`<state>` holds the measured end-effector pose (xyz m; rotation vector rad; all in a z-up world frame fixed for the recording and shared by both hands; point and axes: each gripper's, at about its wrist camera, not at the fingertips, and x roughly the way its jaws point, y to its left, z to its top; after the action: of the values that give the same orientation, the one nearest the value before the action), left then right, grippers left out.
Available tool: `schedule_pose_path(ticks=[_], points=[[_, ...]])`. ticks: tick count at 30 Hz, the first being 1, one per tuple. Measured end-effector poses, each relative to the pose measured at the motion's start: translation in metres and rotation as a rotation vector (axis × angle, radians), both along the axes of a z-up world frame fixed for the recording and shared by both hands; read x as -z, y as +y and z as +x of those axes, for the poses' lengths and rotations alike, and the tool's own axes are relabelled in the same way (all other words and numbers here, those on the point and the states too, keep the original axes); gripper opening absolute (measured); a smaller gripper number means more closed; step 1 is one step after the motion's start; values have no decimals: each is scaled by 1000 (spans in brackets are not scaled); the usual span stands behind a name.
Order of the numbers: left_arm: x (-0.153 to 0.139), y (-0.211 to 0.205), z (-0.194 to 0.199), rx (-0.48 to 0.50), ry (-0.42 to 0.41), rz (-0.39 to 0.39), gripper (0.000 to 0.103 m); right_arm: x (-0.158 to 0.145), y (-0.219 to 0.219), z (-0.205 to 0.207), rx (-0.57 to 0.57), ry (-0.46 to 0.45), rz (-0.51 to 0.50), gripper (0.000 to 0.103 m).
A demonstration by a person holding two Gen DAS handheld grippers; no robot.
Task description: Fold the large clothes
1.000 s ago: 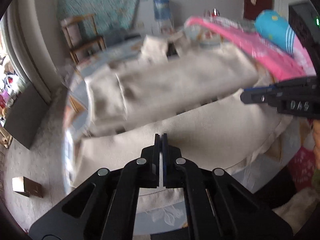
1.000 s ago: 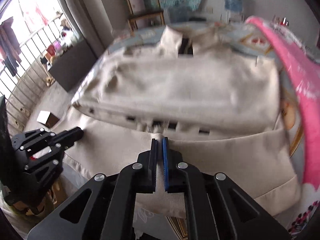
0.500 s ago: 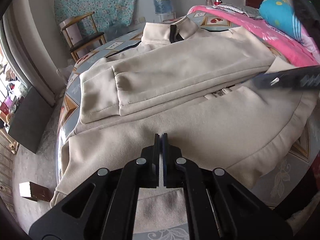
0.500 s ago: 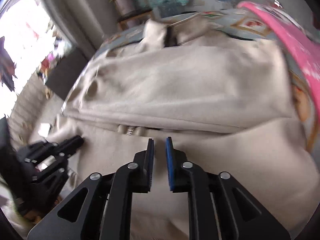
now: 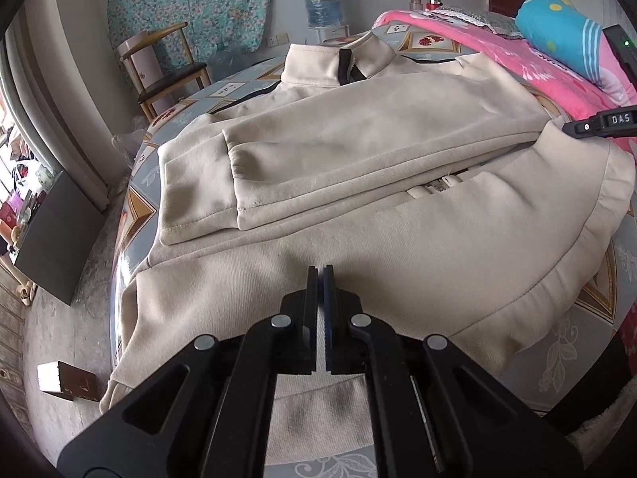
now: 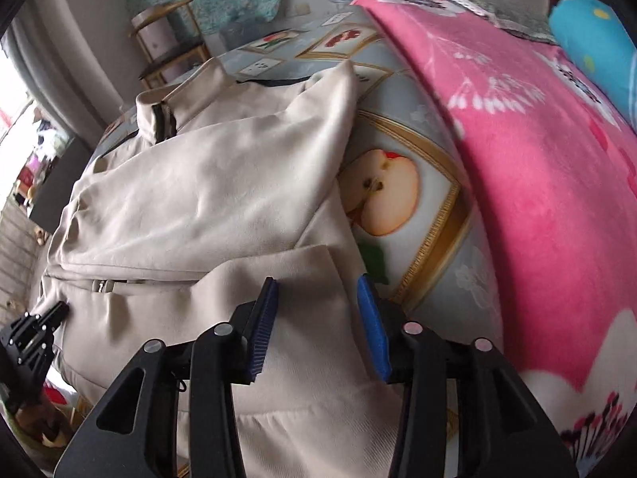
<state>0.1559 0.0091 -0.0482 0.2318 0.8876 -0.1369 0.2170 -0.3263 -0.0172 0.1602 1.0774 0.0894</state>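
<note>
Left wrist view: the left gripper (image 5: pixel 321 275) has its jaws closed with nothing visible between them, tips low over the lower body panel of the cream zip-up jacket (image 5: pixel 358 151). The jacket lies spread on the bed (image 5: pixel 589 334), collar at 12 o'clock, one sleeve folded across the chest, hem at 6 o'clock. A wooden chair (image 5: pixel 167 67) stands at 10 o'clock and a water bottle (image 5: pixel 324 2) at 12 o'clock.

Right wrist view: the right gripper (image 6: pixel 318 290) has its jaws opening, pads clear of the cloth, over the jacket's right edge. A pink blanket (image 6: pixel 537 159) fills 2 o'clock. The left gripper sits at 8 o'clock.
</note>
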Motion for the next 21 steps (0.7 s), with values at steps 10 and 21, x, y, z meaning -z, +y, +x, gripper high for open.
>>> schedule_pose_path(ticks=[10, 21], points=[[0, -2, 0, 1, 4, 8, 2, -35, 2, -18, 18, -152, -78, 3], [0, -2, -1, 0, 3, 15, 2, -22, -30, -20, 20, -74, 132, 45]])
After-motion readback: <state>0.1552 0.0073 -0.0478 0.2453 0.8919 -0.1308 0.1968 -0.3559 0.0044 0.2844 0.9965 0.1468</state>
